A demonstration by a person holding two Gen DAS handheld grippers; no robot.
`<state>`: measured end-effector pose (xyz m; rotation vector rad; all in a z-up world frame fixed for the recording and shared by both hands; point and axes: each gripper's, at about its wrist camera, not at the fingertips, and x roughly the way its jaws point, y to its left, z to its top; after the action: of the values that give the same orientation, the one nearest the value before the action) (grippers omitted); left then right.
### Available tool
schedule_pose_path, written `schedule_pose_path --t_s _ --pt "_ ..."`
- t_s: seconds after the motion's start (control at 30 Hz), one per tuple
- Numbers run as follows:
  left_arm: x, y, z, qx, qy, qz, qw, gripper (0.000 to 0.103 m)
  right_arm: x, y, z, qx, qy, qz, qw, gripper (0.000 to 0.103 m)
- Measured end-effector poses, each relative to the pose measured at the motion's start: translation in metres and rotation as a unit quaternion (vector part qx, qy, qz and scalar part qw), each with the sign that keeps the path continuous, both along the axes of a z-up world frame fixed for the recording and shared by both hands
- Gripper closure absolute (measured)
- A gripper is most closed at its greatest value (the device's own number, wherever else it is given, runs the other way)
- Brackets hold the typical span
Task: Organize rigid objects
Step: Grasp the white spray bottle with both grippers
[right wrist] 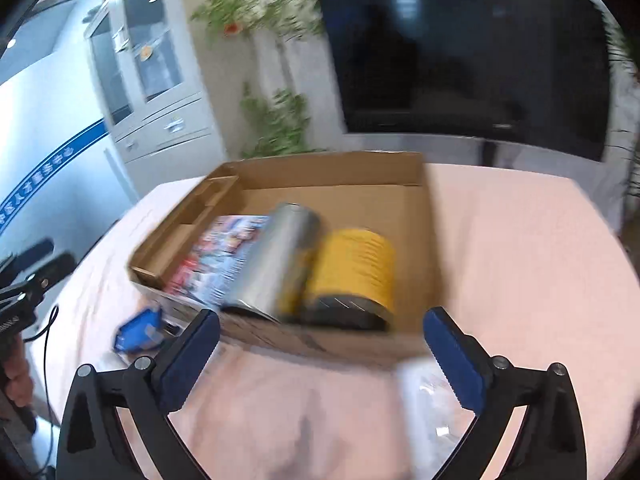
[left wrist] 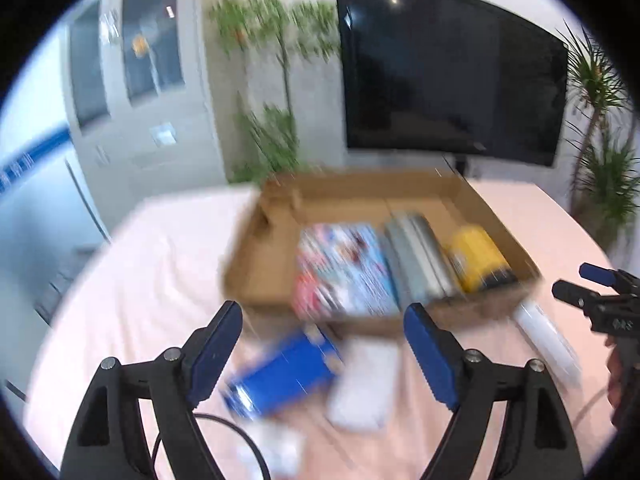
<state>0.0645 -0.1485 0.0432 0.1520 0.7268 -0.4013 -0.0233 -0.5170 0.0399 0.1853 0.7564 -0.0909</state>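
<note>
The cardboard box (left wrist: 276, 256) sits on the pink-covered table (left wrist: 152, 264) and already holds three things side by side: a colourful flat package (left wrist: 344, 268), a silver cylinder (left wrist: 416, 256) and a yellow can (left wrist: 478, 258), so the sorting looks partly done and the step in hand seems to be reaching for one of the pieces still lying outside the box. The left gripper (left wrist: 322, 354) has its fingers wide apart with nothing between them, hovering above a blue box (left wrist: 284, 376) and a white flat object (left wrist: 362, 384) that lie just in front of the carton's near wall; the blue box is the likelier target, and taking it would call for lowering and centring the fingers over it before closing. The right gripper (right wrist: 322, 354) is likewise spread and empty, with a white, plastic-looking item (right wrist: 430, 408) near its right finger. The left wrist view alone shows the white flat object and a white tube-like item (left wrist: 546, 344) beside the carton's near right corner, with the other gripper at the frame edge; the right wrist view alone gives the cylinder and can end-on, touching each other, and the bare far half of the carton floor. Both views are motion-blurred, so finer detail cannot be told
</note>
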Motion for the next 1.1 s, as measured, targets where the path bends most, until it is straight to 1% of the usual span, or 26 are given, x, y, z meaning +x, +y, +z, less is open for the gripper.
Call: schedule_pose_path --t_s 0.03,0.07,0.1,0.13,0.17,0.2,0.27,0.33,0.37,0.43,0.47,0.53,0.57,0.6,0.67,0.7,0.77,0.8,0.83,0.87,0.9,0.97,1.0,1.03,1.07,1.1 --pt "-0.003 -0.004 -0.005 -0.004 0.018 -0.009 0.9998 0.02 -0.015 -0.014 -0.008 -0.005 0.012 -0.013 1.0 0.001" --pt "-0.005 -0.008 -0.009 -0.008 0.034 -0.018 0.9992 0.02 -0.023 -0.02 -0.012 -0.008 0.023 -0.019 1.0 0.004" --pt "-0.007 -0.013 -0.017 -0.015 0.055 -0.034 0.9978 0.02 -0.034 -0.039 -0.026 -0.015 0.056 -0.033 0.998 0.009" --pt "-0.011 -0.017 -0.022 -0.02 0.064 -0.043 0.9968 0.02 -0.041 -0.052 -0.037 -0.015 0.081 -0.042 0.996 0.024" --pt "-0.013 -0.025 -0.026 -0.022 0.076 -0.055 0.9954 0.02 -0.044 -0.065 -0.049 -0.005 0.105 -0.048 0.993 0.035" --pt "-0.015 -0.028 -0.028 -0.022 0.08 -0.061 0.9946 0.02 -0.052 -0.064 -0.06 0.005 0.122 -0.052 0.991 0.037" --pt "-0.017 -0.033 -0.03 -0.022 0.084 -0.074 0.9935 0.02 -0.055 -0.068 -0.074 0.016 0.146 -0.047 0.988 0.045" --pt "-0.014 -0.036 -0.026 -0.021 0.081 -0.085 0.9928 0.02 -0.055 -0.062 -0.08 0.014 0.153 -0.039 0.987 0.048" --pt "-0.012 -0.038 -0.024 -0.019 0.079 -0.085 0.9931 0.02 -0.054 -0.06 -0.081 0.013 0.154 -0.033 0.987 0.053" --pt "-0.007 -0.043 -0.02 -0.012 0.077 -0.084 0.9934 0.02 -0.044 -0.053 -0.089 -0.002 0.17 -0.022 0.985 0.06" --pt "-0.007 -0.043 -0.019 -0.008 0.077 -0.087 0.9932 0.02 -0.031 -0.039 -0.098 -0.02 0.179 -0.017 0.984 0.06" --pt "-0.004 -0.046 -0.019 -0.002 0.078 -0.1 0.992 0.02 -0.028 -0.03 -0.104 -0.043 0.177 0.001 0.983 0.061" --pt "-0.005 -0.048 -0.02 -0.001 0.078 -0.107 0.9912 0.02 -0.028 -0.024 -0.103 -0.06 0.178 0.017 0.982 0.061" --pt "-0.004 -0.052 -0.021 0.001 0.083 -0.124 0.9889 0.02 -0.031 -0.014 -0.103 -0.067 0.175 0.06 0.98 0.061" --pt "-0.002 -0.064 -0.026 0.002 0.098 -0.169 0.9808 0.02 -0.045 0.007 -0.102 -0.069 0.165 0.162 0.971 0.061" --pt "-0.002 -0.074 -0.031 0.003 0.104 -0.199 0.9745 0.021 -0.054 0.02 -0.102 -0.076 0.162 0.218 0.959 0.061" --pt "-0.003 -0.088 -0.039 0.0 0.112 -0.23 0.9668 0.022 -0.07 0.038 -0.101 -0.098 0.157 0.289 0.939 0.061" --pt "-0.003 -0.097 -0.046 -0.007 0.127 -0.256 0.9581 0.023 -0.076 0.044 -0.102 -0.106 0.164 0.308 0.931 0.06" --pt "-0.004 -0.107 -0.053 -0.011 0.148 -0.282 0.9479 0.024 -0.078 0.044 -0.1 -0.109 0.168 0.306 0.931 0.058" --pt "-0.007 -0.117 -0.058 -0.012 0.162 -0.301 0.9399 0.025 -0.081 0.04 -0.096 -0.112 0.17 0.291 0.935 0.052" --pt "-0.009 -0.125 -0.06 -0.013 0.17 -0.318 0.9329 0.025 -0.083 0.034 -0.088 -0.114 0.166 0.263 0.944 0.05" --pt "-0.015 -0.149 -0.064 -0.02 0.181 -0.364 0.9134 0.029 -0.088 0.018 -0.07 -0.096 0.147 0.209 0.962 0.039" --pt "-0.016 -0.157 -0.066 -0.022 0.183 -0.378 0.9074 0.029 -0.098 0.003 -0.058 -0.04 0.13 0.181 0.974 0.038" --pt "-0.019 -0.171 -0.07 -0.019 0.184 -0.399 0.8982 0.029 -0.102 -0.011 -0.051 0.003 0.127 0.173 0.977 0.037" --pt "-0.021 -0.185 -0.077 -0.007 0.187 -0.418 0.889 0.029 -0.11 -0.022 -0.049 0.071 0.127 0.164 0.976 0.037" --pt "-0.023 -0.193 -0.083 0.003 0.193 -0.428 0.8828 0.037 -0.115 -0.023 -0.05 0.109 0.126 0.158 0.973 0.038"
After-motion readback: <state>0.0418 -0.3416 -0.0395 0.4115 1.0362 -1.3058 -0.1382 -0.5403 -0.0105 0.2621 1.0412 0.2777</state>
